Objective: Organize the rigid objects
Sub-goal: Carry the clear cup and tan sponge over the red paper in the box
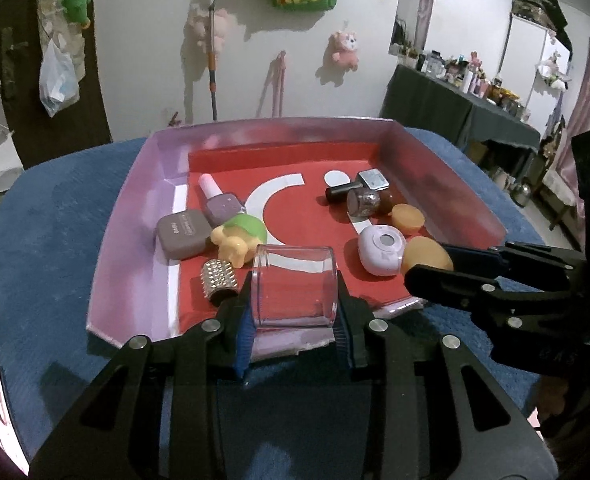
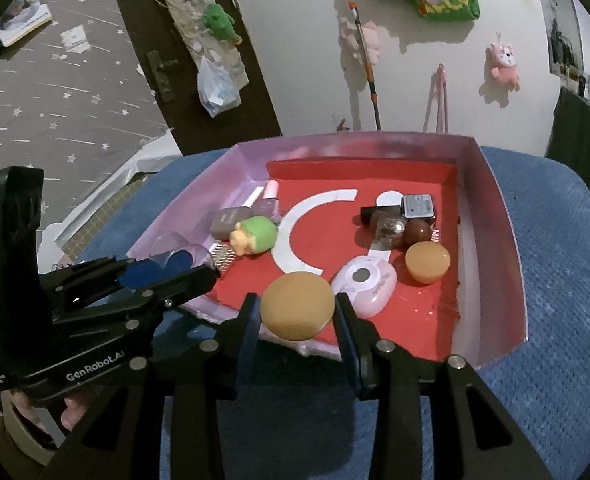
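Currently, two items are held at the near edge of the tray (image 1: pixel 127 240), which rests on a blue cloth (image 1: pixel 47 232). The left gripper (image 1: pixel 295 320) is closed on a clear plastic cup (image 1: pixel 295 286), gripped across its wall at 6 o'clock of the tray. The right gripper (image 2: pixel 297 316) is closed on a round tan lid (image 2: pixel 297 306), pinched across its width, also at about 6 o'clock in the right wrist view; in the left wrist view the same lid (image 1: pixel 427 258) is seen at 4 o'clock.

Remaining items lie inside the tray: a studded silver tube (image 1: pixel 219 280) just beside the cup at 9 o'clock, a green-and-yellow toy (image 1: pixel 239 236) at 10 o'clock, a taupe compact (image 1: pixel 183 234), a lilac nail-polish bottle (image 1: pixel 219 200), a white oval case (image 2: pixel 365 286) just beside the lid, a tan jar (image 2: pixel 427 262) at 3 o'clock, and dark bottles (image 2: pixel 395 220) at 1 o'clock.

Probable faults:
- The cup wall is smooth and thin; slippage or rotation is likely if it is tilted.
- The lid is held at its rim only; it may pivot out if knocked against the oval case.
- The two grippers are close together; contact between them is possible if either is swung inward.
- The torn near tray wall may be snagged during withdrawal.
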A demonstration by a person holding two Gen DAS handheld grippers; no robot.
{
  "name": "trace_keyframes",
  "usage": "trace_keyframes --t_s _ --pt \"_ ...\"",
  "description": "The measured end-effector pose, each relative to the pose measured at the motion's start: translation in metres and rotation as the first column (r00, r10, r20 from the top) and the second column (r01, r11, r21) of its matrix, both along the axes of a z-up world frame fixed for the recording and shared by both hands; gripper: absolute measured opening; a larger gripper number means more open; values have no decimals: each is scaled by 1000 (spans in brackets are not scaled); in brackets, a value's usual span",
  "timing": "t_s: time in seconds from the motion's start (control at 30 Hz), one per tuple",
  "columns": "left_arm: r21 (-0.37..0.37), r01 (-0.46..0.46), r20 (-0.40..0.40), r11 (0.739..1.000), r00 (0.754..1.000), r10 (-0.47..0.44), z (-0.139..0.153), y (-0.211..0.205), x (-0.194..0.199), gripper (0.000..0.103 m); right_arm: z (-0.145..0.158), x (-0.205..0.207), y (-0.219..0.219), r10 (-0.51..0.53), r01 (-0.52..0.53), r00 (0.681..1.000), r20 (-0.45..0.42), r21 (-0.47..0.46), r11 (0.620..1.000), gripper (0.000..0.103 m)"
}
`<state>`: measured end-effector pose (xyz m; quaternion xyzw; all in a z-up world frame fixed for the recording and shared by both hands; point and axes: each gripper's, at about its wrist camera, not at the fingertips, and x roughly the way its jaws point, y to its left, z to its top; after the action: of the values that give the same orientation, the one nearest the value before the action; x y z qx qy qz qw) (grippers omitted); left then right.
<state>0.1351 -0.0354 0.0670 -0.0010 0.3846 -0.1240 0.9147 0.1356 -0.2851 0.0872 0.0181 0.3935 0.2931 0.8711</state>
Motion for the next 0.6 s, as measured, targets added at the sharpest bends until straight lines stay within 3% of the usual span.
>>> trace_keyframes --t_s 0.6 --pt "0 -1 -182 1000 983 0 -39 2 38 31 -32 36 16 42 -48 985 -165 -35 998 40"
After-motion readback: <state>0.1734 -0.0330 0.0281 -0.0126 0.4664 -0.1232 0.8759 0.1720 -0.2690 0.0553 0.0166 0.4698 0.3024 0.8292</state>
